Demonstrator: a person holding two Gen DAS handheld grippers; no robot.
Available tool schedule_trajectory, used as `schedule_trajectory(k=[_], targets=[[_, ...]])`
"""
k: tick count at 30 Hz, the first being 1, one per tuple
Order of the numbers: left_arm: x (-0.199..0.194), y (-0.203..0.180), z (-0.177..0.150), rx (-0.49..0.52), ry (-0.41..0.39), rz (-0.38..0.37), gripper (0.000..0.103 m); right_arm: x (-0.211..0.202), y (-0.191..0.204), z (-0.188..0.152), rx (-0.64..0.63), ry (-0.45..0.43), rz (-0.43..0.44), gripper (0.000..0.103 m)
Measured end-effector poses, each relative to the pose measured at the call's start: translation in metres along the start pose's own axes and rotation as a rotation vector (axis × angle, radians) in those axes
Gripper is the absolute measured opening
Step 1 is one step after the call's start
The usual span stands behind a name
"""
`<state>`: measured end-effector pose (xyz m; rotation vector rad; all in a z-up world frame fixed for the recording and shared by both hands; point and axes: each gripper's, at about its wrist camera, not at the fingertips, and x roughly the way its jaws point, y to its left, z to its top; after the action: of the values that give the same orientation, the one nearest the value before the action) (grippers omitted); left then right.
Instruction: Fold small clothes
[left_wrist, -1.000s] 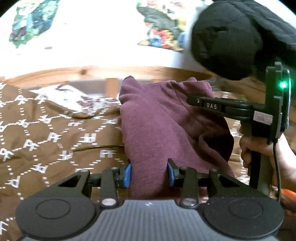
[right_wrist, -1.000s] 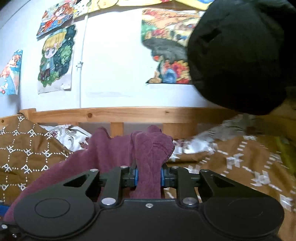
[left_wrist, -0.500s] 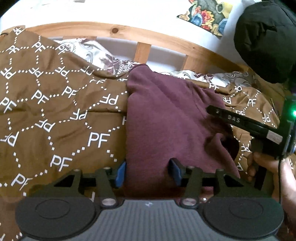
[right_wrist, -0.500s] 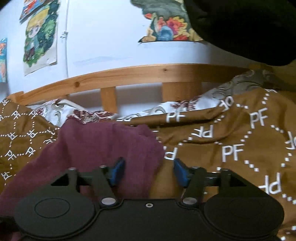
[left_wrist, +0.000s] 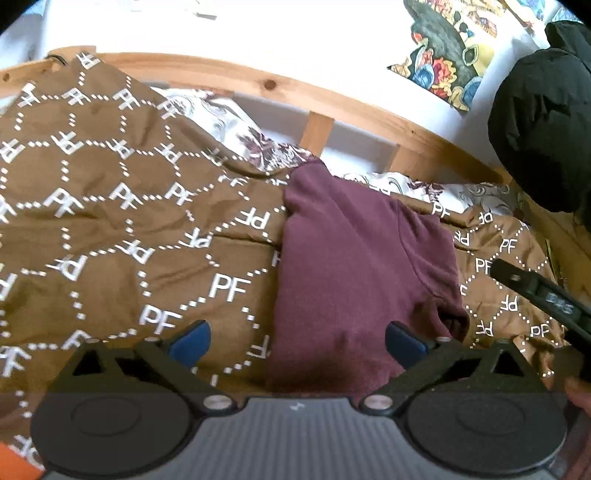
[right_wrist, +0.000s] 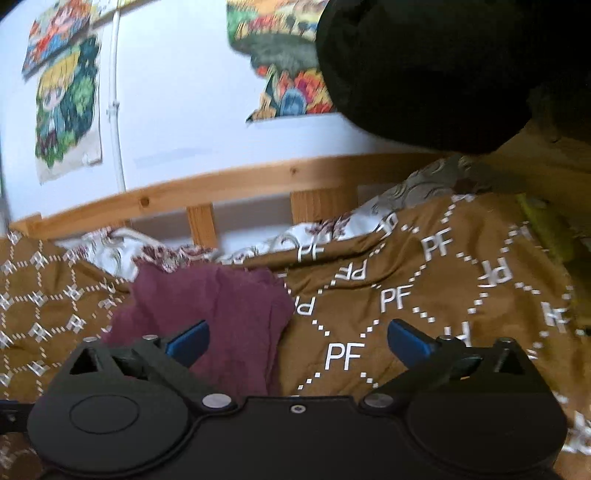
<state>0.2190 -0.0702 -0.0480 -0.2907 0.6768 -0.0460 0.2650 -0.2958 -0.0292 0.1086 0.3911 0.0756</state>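
A maroon garment (left_wrist: 351, 266) lies folded on a brown patterned bedspread (left_wrist: 110, 229). My left gripper (left_wrist: 297, 341) is open above its near edge, its blue pads wide apart and not touching the cloth. In the right wrist view the garment (right_wrist: 221, 314) lies at the lower left. My right gripper (right_wrist: 297, 341) is open and empty, with its left pad over the garment's right side and its right pad over the bedspread (right_wrist: 424, 295). The right gripper's black body (left_wrist: 546, 295) shows at the right edge of the left wrist view.
A wooden bed rail (left_wrist: 332, 103) runs along the back, with a floral pillow (left_wrist: 240, 133) in front of it. A black padded jacket (left_wrist: 543, 122) hangs at the upper right. Posters (right_wrist: 66, 107) hang on the white wall.
Both grippers have let go of the maroon garment and opened wide. The garment has dropped from held up to lying on the bedspread, and the right gripper has moved away to the right.
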Motion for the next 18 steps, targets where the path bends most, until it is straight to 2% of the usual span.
schedule_trajectory(k=[4, 7, 11, 18], targets=[[-0.032, 0.001, -0.001, 0.039, -0.032, 0.005, 0.102, -0.039, 0.002, 0.002, 0.054, -0.020, -0.005, 0.102], [-0.059, 0.000, -0.002, 0.088, -0.069, 0.015, 0.102, -0.074, 0.006, -0.002, 0.051, -0.041, -0.002, 0.102], [-0.095, 0.004, -0.008, 0.104, -0.110, 0.025, 0.102, -0.122, 0.009, -0.011, 0.041, -0.071, -0.001, 0.102], [-0.151, 0.016, -0.038, 0.130, -0.114, 0.046, 0.102, -0.198, 0.019, -0.027, -0.001, -0.123, 0.027, 0.102]])
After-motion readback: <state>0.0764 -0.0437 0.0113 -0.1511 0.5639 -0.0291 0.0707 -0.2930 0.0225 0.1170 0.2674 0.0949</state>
